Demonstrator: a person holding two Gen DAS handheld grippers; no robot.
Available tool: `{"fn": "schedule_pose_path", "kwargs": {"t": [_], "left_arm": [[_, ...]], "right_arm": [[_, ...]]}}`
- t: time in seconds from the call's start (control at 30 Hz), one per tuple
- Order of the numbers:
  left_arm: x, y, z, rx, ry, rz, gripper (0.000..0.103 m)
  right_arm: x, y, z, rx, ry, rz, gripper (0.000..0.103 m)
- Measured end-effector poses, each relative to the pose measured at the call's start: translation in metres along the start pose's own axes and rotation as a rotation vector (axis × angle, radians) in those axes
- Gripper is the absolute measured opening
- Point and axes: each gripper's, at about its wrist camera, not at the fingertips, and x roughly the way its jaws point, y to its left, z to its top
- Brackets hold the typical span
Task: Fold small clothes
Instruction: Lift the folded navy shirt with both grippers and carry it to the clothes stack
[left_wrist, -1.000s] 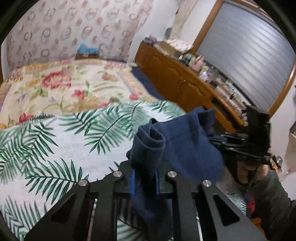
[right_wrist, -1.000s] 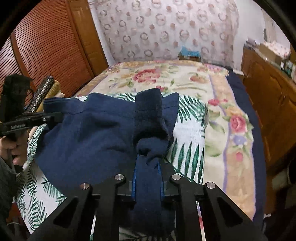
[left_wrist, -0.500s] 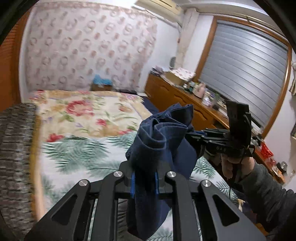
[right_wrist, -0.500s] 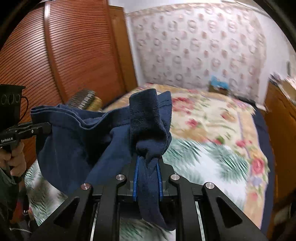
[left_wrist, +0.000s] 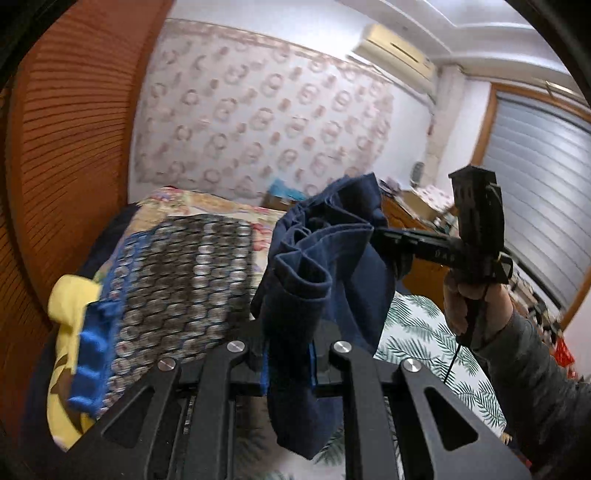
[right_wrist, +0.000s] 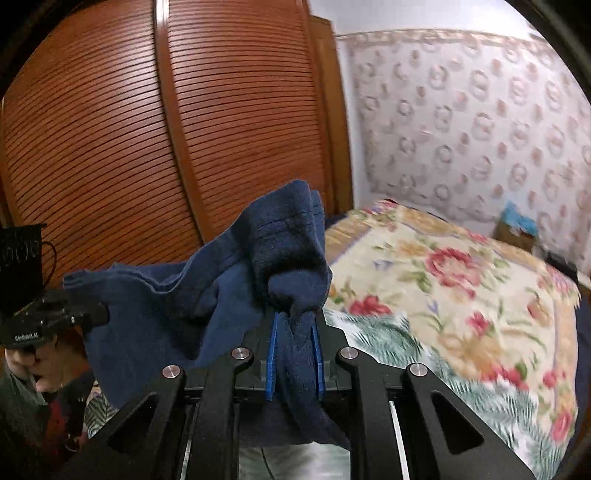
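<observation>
**Navy cloth up in the air, fold not yet laid**

Navy cloth (left_wrist: 325, 258) is off the bed, strung between both my grippers. My left gripper (left_wrist: 288, 365) is clamped narrow on one bunched end, blue pads biting the fabric. My right gripper (right_wrist: 293, 363) is pinched the same way on the other end, a thick wad spilling over the top at 12 o'clock. In the left view, the right one shows at 2 o'clock, gripped by a hand (left_wrist: 469, 306), with the cloth sagging between.

Progress, as I judge it: early. The garment is lifted and gathered, with no crease set and nothing laid flat. What's left, I'd say, is spreading it on the bed, smoothing it and making the folds.

Room to work: in the right view the bed (right_wrist: 461, 295) is open from 2 to 4 o'clock, floral cover running into palm-leaf print. Louvred wooden doors (right_wrist: 147, 147) fill 9 to 12, close on that side. In the left view a patterned pillow (left_wrist: 192, 280) sits at 9 o'clock with a yellow and blue bundle (left_wrist: 81, 350) beside it, and a dresser (left_wrist: 413, 206) lines the far side at 2. Best landing spot looks like the palm print.
</observation>
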Motion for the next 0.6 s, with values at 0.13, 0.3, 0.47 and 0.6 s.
{"fn": "schedule_pose_path", "kwargs": {"t": [0.13,0.3,0.47,0.6], "left_arm": [[-0.010,0.030,-0.008,-0.057,-0.023,0.030,0.015],[-0.011,0.057,-0.022,-0.120,-0.019,0.079,0.015],[0.002,0.080,-0.038,-0.136,0.020,0.179,0.015],[0.011,0.095,-0.055,-0.152,0.075,0.242,0.015]], "right_arm": [[0.046,0.016,0.028,-0.068,0.022,0.026,0.015],[0.102,0.028,0.058,-0.171,0.074,0.033,0.015],[0.162,0.032,0.074,-0.180,0.108,0.070,0.015],[0.213,0.030,0.067,-0.139,0.145,0.071,0.016]]}}
